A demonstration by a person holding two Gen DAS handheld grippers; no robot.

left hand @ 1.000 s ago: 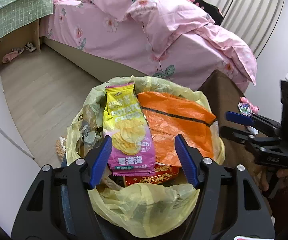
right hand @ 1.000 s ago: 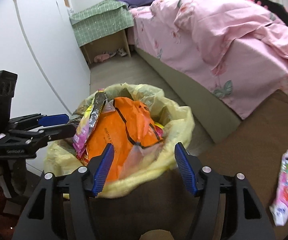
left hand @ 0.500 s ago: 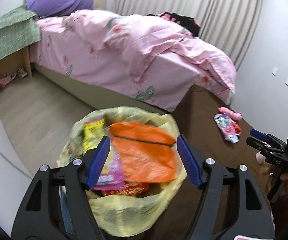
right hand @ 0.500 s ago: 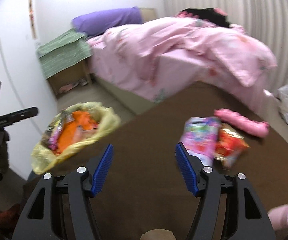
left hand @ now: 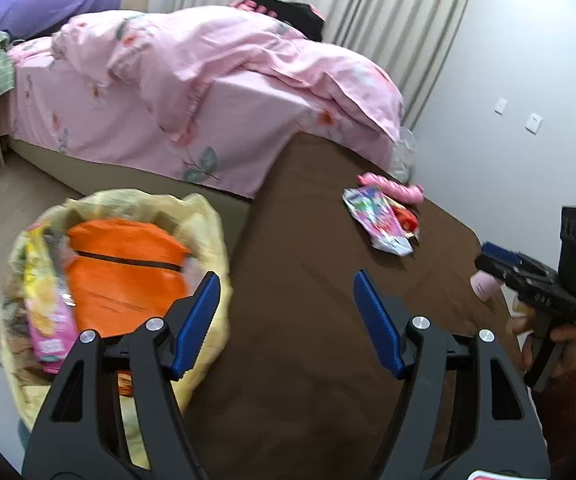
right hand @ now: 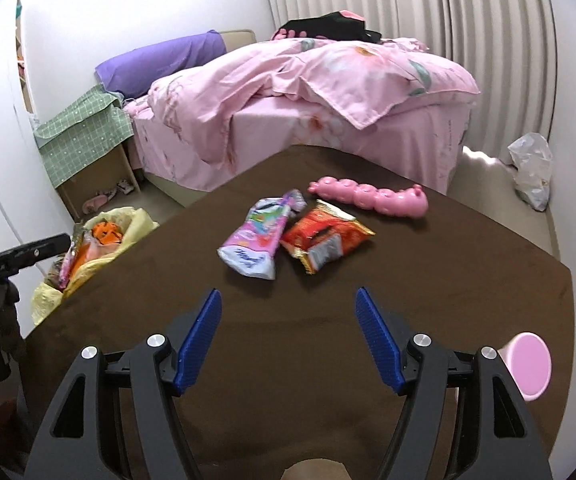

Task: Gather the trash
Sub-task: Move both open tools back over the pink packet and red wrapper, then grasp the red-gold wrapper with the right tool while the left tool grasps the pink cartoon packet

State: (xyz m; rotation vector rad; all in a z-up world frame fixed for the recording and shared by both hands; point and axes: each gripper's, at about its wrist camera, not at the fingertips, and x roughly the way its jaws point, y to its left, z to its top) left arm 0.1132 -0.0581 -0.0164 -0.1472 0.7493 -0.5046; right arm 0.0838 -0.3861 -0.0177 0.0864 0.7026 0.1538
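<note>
Right wrist view: we've swung away from the bin bag point(right hand: 100, 236), which sat right between our fingers a sec ago & is now far off to our left. Dead ahead of the right gripper point(right hand: 288, 336) lie two wrappers, a pink packet point(right hand: 258, 240) & a red packet point(right hand: 324, 238), touching, w/ a pink toy point(right hand: 368, 196) just beyond. Both on the brown table point(right hand: 448, 280), not yet reached. Right gripper's jaws are spread wide, holding nothing. Left gripper point(left hand: 288, 320) is likewise wide apart & empty, w/ the bag just to its left. We judge the drop-off is done; next pickup is the packets.
</note>
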